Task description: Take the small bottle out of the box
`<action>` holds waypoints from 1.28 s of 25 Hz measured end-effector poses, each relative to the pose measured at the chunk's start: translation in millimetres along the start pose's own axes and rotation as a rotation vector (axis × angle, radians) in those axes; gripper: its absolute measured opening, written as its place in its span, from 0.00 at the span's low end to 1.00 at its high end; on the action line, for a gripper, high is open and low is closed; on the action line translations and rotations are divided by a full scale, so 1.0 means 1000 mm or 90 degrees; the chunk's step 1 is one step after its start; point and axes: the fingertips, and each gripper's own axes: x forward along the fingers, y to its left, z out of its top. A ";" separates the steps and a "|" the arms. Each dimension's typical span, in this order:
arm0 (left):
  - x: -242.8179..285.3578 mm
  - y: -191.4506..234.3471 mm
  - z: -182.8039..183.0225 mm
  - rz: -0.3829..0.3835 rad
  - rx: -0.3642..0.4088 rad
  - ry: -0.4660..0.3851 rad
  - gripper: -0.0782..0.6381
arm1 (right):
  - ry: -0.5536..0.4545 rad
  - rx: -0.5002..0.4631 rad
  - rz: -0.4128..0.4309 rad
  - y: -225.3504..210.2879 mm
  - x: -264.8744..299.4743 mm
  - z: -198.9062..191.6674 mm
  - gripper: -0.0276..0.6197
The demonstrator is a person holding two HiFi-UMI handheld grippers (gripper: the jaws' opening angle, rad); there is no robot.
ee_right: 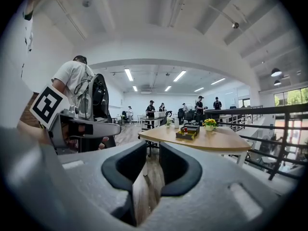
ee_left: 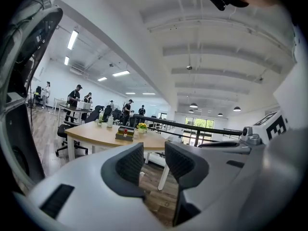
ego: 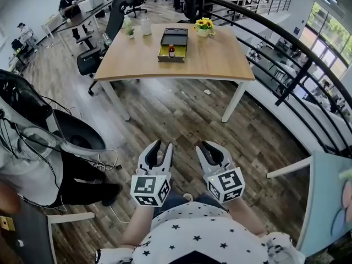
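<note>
Spotted small bottle (ego: 171,50), red-capped, standing upright inside box (ego: 179,54) on far wooden table (ego: 214,65); not yet lifted out, not yet approached. Well apart from both grippers, with a stretch of plank floor (ego: 181,114) between; judged as the very start of the task, walk-up not yet done. Probably set mid-table, box open at top, for easy access from the near edge; cannot tell at this range about contact between bottle and box wall. Also noted yellow flowers (ego: 204,25) near box, to be kept clear of on the reach.

Held low and close against body, side by side, near each other but not touching: left gripper (ego: 160,146) and right gripper (ego: 209,146); pointing forward toward table, roughly level, dipped slightly toward floor; judged a carry posture, not a reach. Seen in left gripper view: jaws well apart, nothing between pads, only table and floor beyond. Seen in right gripper view: jaws parted more narrowly, likewise gripping nothing. Likely readied open for closing on bottle once at table; would expect a light pinch on the body or neck from above.
</note>
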 end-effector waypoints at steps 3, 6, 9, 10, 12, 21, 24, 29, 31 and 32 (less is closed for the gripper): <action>0.006 -0.004 -0.002 -0.007 0.002 0.001 0.31 | 0.001 -0.001 0.003 -0.007 0.003 -0.002 0.19; 0.012 -0.007 -0.004 -0.010 0.001 0.006 0.34 | 0.006 0.002 0.012 -0.011 0.005 -0.004 0.26; 0.015 -0.008 -0.003 -0.008 -0.001 0.007 0.36 | 0.012 0.006 0.021 -0.014 0.008 -0.006 0.31; 0.016 -0.008 -0.003 -0.008 -0.002 0.006 0.36 | 0.012 0.007 0.022 -0.015 0.008 -0.006 0.32; 0.017 -0.008 -0.003 -0.007 -0.007 0.006 0.36 | 0.011 0.010 0.023 -0.016 0.010 -0.006 0.33; 0.048 0.003 -0.001 -0.006 -0.013 0.007 0.37 | 0.014 0.021 0.014 -0.039 0.031 -0.008 0.33; 0.065 0.012 0.002 -0.007 -0.014 0.006 0.37 | 0.017 0.019 0.009 -0.051 0.045 -0.008 0.33; 0.101 0.031 0.010 -0.009 -0.017 0.007 0.37 | 0.015 0.018 -0.001 -0.074 0.079 0.000 0.33; 0.116 0.040 0.012 -0.010 -0.018 0.009 0.37 | 0.017 0.017 0.000 -0.081 0.095 0.002 0.33; 0.124 0.045 0.013 -0.011 -0.018 0.010 0.37 | 0.017 0.015 0.000 -0.085 0.104 0.003 0.33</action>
